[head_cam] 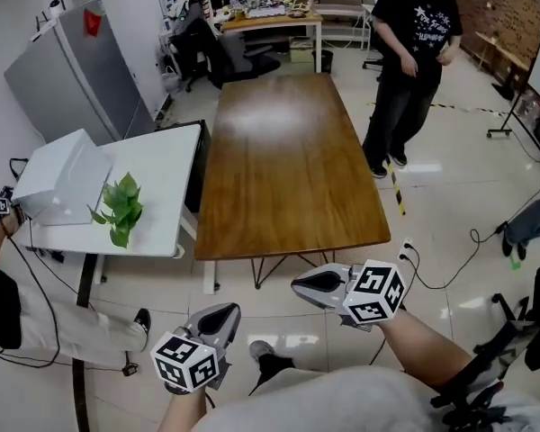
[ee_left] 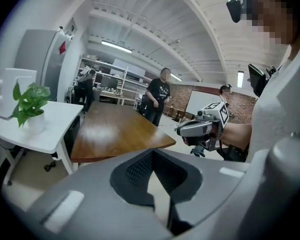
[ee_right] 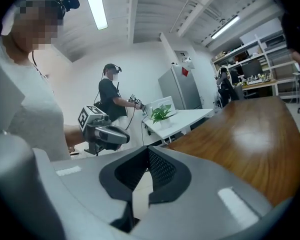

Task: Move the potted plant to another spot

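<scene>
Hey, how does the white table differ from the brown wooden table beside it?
The white table is smaller and matte white; the wooden table is longer and glossy brown. The white table carries a potted plant and a white box; the wooden table's top carries nothing. The white table has white legs, the wooden table thin dark ones. Both are rectangular and stand side by side.

We see the right claw [ee_right: 136, 191] with its jaws closed together and nothing between them. The left claw [ee_right: 124, 134] hangs at left. Beyond it, the potted plant [ee_right: 161, 115] stands on the white table [ee_right: 190, 118], beside the brown table [ee_right: 245, 134].
</scene>
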Demonstrator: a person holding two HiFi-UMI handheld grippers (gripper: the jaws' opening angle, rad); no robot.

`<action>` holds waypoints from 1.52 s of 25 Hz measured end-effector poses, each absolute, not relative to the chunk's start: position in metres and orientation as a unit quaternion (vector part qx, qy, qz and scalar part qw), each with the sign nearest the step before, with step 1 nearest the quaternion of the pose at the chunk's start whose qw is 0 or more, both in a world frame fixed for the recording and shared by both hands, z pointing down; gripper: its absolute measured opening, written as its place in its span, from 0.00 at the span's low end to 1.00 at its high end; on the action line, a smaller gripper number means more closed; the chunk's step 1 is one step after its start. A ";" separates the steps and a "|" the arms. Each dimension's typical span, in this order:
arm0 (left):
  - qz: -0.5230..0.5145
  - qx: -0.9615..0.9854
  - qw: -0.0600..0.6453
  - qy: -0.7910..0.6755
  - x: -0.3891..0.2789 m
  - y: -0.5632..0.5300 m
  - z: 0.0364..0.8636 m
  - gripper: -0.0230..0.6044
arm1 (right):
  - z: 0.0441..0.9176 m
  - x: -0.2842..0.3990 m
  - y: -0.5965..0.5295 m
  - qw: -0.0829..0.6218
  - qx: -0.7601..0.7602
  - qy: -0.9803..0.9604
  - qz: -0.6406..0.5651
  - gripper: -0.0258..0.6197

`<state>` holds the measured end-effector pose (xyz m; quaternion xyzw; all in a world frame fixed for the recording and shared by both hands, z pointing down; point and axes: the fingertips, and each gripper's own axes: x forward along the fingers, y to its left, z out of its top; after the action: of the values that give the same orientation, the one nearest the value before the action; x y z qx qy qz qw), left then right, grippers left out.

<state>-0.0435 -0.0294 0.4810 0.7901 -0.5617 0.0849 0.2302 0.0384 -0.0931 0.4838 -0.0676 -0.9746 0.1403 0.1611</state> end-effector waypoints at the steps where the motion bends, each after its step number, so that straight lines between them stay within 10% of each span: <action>1: 0.090 0.793 0.232 -0.556 -0.030 -0.025 0.481 0.03 | 0.483 0.052 -0.088 0.159 -0.062 -0.974 0.146 0.05; 14: 0.115 0.838 0.229 -0.482 0.052 0.012 0.467 0.03 | 0.480 0.129 -0.016 0.151 0.001 -0.971 0.186 0.05; 38: 0.086 0.862 0.198 -0.459 -0.040 0.203 0.425 0.03 | 0.433 0.067 0.175 0.164 0.133 -0.965 0.158 0.05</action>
<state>-0.0399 0.2033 0.4251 0.8620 -0.4587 0.0859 0.1980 0.0670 0.1752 0.4331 0.1333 -0.9646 0.1581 0.1639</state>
